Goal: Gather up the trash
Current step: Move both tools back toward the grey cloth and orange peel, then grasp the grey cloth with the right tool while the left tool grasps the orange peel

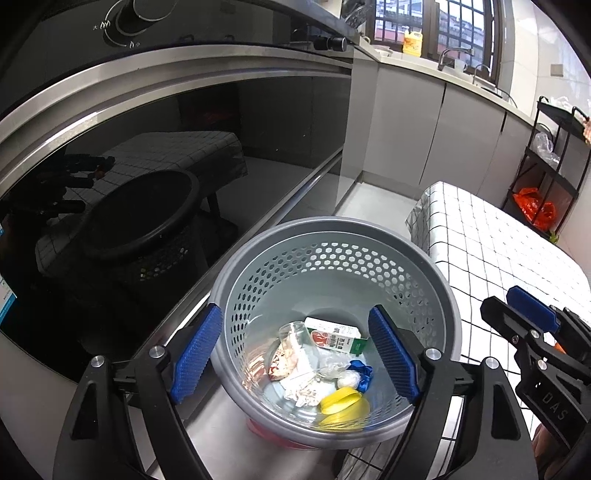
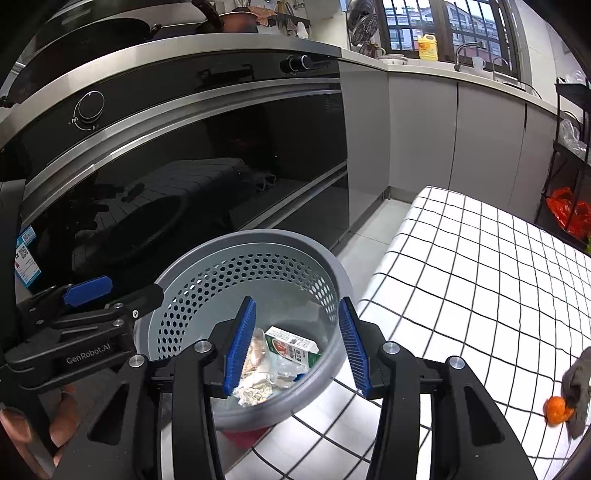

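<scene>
Left gripper (image 1: 295, 354) stood with jaws wide apart and empty above the grey perforated bin (image 1: 448, 295). Right gripper (image 2: 297, 347) hung with jaws parted, nothing between them, over the same bin (image 2: 332, 273). The step in hand appeared to be the release of trash into the bin. Inside lay a carton (image 1: 338, 334), crumpled paper (image 1: 304, 389), a yellow lid (image 1: 341, 400) and a blue scrap (image 1: 360, 371). In the right wrist view an orange peel (image 2: 556, 408) lay beside a dark cloth (image 2: 578, 384) at four o'clock on the checked tablecloth (image 2: 480, 280); the next move probably called for a reach back there. At eleven o'clock stood a black glass oven front (image 2: 184, 166); at one o'clock, grey cabinets (image 2: 424, 129) under a barred window (image 2: 461, 26).
</scene>
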`<action>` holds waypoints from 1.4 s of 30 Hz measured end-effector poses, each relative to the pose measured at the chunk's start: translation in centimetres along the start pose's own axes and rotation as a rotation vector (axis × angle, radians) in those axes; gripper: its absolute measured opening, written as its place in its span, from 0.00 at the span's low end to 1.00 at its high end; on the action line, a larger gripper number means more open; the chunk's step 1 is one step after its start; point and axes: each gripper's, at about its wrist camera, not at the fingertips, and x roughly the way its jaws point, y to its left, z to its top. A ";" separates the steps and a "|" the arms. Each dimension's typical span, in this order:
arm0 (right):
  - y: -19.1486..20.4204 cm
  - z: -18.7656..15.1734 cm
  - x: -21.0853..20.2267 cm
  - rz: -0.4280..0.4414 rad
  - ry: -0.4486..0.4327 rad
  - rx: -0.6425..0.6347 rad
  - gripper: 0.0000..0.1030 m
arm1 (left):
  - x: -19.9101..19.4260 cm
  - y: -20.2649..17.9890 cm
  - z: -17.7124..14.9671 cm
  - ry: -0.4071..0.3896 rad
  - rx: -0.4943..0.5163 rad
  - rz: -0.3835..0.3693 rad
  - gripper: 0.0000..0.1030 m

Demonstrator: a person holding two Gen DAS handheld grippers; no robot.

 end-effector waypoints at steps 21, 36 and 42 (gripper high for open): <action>-12.1 -5.8 -10.7 -0.202 -0.004 0.116 0.60 | -3.5 -6.8 -1.8 -0.074 0.126 -0.138 0.87; -23.2 -6.7 -17.9 -0.329 -0.071 0.221 0.64 | -5.9 -17.4 -2.3 -0.082 0.271 -0.237 0.87; -26.3 -7.7 -17.1 -0.313 -0.057 0.293 0.64 | -6.8 -23.1 -2.5 -0.087 0.290 -0.306 0.90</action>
